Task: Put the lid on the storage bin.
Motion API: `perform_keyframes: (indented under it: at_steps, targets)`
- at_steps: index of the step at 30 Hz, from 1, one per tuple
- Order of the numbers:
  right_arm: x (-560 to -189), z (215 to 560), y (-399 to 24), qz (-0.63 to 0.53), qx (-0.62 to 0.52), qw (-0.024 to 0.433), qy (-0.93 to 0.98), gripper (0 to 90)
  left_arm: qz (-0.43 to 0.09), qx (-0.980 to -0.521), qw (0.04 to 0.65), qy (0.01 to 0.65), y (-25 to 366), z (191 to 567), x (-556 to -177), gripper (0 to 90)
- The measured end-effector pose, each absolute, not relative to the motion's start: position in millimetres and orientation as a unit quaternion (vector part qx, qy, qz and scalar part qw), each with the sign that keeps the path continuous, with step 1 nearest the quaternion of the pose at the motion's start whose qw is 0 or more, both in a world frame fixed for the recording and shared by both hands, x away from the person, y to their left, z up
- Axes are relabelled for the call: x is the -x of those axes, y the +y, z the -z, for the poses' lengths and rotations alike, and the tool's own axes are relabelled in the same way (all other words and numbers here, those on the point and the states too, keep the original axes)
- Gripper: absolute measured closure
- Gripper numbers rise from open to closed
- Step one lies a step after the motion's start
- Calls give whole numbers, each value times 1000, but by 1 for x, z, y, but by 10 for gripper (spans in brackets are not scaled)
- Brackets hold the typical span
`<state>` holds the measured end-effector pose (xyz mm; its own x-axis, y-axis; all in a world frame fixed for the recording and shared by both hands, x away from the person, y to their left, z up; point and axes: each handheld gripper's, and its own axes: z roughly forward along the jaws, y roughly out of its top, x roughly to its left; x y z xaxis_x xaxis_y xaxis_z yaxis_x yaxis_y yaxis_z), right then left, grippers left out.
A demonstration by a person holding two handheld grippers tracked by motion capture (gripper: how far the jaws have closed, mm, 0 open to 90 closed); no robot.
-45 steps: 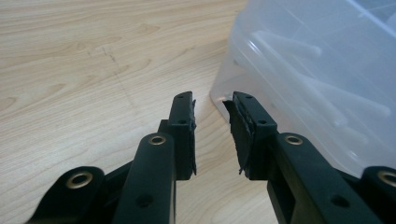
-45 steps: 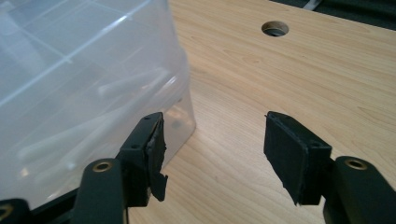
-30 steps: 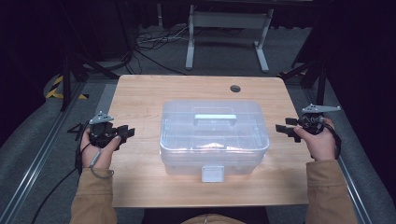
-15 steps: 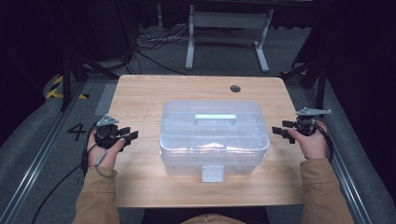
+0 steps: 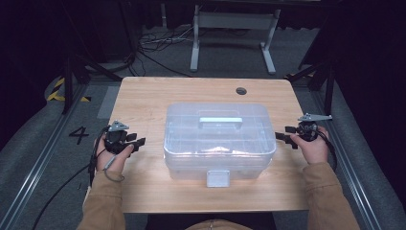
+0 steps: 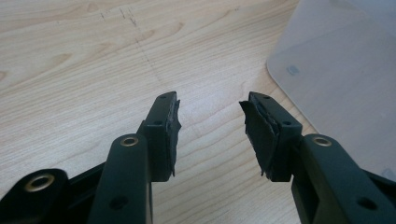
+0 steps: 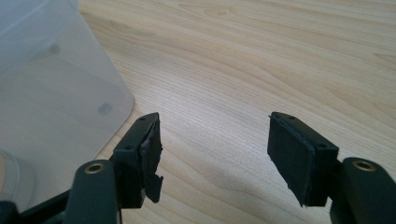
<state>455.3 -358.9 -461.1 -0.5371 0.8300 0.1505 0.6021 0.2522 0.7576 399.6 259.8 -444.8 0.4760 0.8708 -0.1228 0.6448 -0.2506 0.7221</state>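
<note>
Both grippers have dropped toward the wooden table (image 5: 143, 201), flanking the clear lidded storage box (image 5: 219, 139) at mid-table. Left gripper (image 5: 136, 142) jaws have just been opening, nothing between; right gripper (image 5: 282, 138) released, empty. Best approach: meet opposite walls level, squeeze evenly. Contents blurred through plastic; front latch (image 5: 218, 178) state unclear.

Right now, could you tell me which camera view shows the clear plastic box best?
The high view: it shows the whole clear plastic box with its lid, handle and front latch, mid-table. The left gripper view catches just one rounded corner of it, and the right gripper view a curved side wall.
</note>
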Motion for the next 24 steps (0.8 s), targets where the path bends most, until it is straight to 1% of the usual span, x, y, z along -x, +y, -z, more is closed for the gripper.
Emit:
perform_keyframes:
  at_steps: [4,13,24]
  targets:
    - [-457,465,-357,-401,-457,142,781,360,-152,-775,372,488,258,449,-400,542]
    - [-459,476,-351,-389,-453,140,790,368,-136,-794,343,483,253,460,-404,529]
    - [-460,481,-346,-379,-447,140,798,367,-119,-811,322,474,246,467,-406,521]
